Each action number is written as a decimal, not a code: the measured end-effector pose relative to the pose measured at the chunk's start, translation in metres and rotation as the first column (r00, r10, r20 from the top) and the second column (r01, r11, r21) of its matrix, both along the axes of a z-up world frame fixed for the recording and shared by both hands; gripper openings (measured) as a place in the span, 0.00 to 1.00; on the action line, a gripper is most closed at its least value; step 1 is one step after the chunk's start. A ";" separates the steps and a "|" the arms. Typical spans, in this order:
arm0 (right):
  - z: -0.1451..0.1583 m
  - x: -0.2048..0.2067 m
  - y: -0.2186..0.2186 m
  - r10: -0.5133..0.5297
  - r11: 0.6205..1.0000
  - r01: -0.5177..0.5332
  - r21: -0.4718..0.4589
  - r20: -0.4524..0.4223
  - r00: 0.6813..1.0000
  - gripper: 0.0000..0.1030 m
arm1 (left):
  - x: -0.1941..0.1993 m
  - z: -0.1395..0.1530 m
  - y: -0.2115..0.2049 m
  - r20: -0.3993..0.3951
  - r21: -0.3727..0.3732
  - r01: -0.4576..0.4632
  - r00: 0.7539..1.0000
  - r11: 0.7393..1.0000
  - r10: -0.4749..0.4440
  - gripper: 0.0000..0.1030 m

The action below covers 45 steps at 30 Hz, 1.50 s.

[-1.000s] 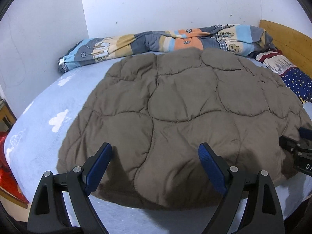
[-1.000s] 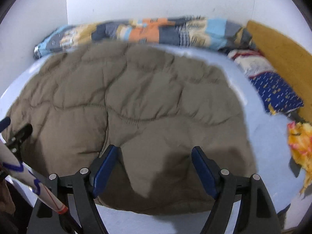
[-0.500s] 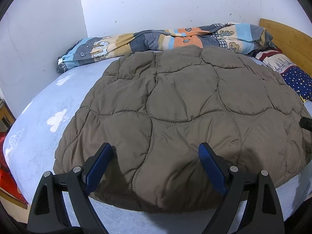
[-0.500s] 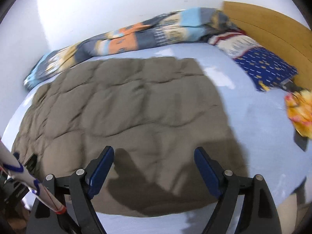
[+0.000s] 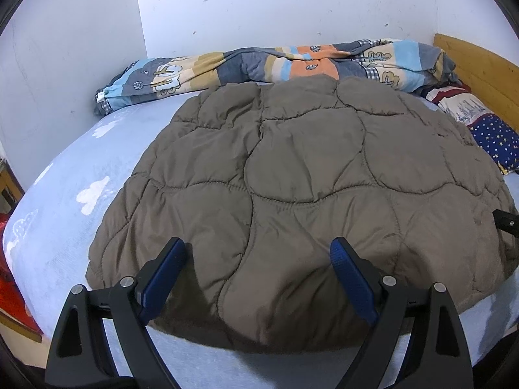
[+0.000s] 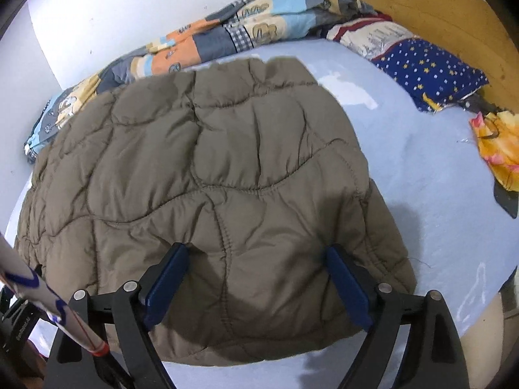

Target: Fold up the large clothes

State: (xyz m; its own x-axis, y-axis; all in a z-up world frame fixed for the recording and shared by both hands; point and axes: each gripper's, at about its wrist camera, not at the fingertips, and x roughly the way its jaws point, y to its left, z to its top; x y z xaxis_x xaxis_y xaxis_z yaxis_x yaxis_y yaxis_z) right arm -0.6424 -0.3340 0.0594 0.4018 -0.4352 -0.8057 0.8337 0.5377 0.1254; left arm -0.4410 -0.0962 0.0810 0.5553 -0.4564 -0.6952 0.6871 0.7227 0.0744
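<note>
A brown quilted coat (image 5: 308,175) lies spread flat across the middle of the bed (image 5: 81,168), covering most of the pale blue cloud-print sheet. Against the white wall (image 5: 259,6) at the top of the frame runs a rolled patchwork blanket (image 5: 246,68); a wooden headboard (image 6: 431,9) and a star-print pillow (image 6: 428,68) sit upper right. At the bottom, the left gripper (image 5: 256,259) hangs spread wide over the coat's near hem, pinching nothing. The right gripper (image 6: 256,262) has just been opening, its jaws apart with only loose fabric beneath.
</note>
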 end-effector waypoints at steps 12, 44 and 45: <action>0.051 -0.020 0.114 0.128 0.975 -0.117 -0.187 0.050 0.990 0.88 | -0.050 0.033 0.053 -0.014 -0.071 0.069 0.997 0.995 -0.070 0.88; 0.241 -0.089 0.265 0.241 0.875 -0.120 -0.469 0.208 0.948 1.00 | -0.157 0.221 0.154 0.235 -0.170 0.039 0.972 0.985 0.002 0.94; 0.235 -0.088 0.260 0.233 0.886 -0.118 -0.448 0.210 0.950 1.00 | -0.154 0.215 0.152 0.223 -0.166 0.041 0.975 0.985 -0.003 0.94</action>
